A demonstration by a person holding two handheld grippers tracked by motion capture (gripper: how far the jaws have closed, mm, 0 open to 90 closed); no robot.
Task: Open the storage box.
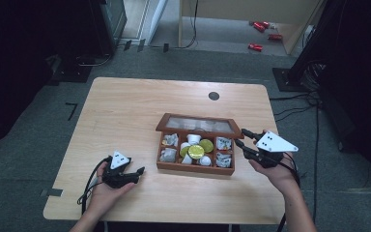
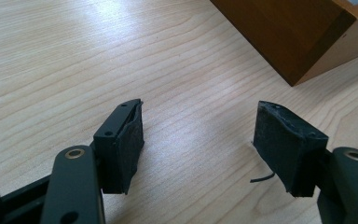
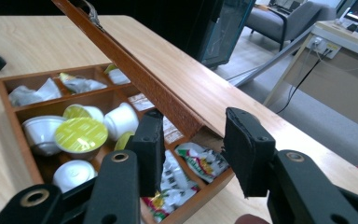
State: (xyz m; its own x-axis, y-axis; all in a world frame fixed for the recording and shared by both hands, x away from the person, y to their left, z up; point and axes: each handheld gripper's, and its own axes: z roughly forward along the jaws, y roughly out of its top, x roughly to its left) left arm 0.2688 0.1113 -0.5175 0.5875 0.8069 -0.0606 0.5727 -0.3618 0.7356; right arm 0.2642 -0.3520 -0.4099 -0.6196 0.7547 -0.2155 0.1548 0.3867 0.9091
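Right gripper [image 3: 191, 151], lower centre of its view: jaws apart astride the lid [image 3: 135, 77] edge of the wooden box [image 1: 193, 166], not pressing. Left gripper [image 1: 136, 172] apart, empty, lower left. Advice: seat pads squarely on lid's rim before swinging it.

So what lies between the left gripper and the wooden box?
Bare tabletop only: in the high view nothing sits between the left gripper and the wooden box.
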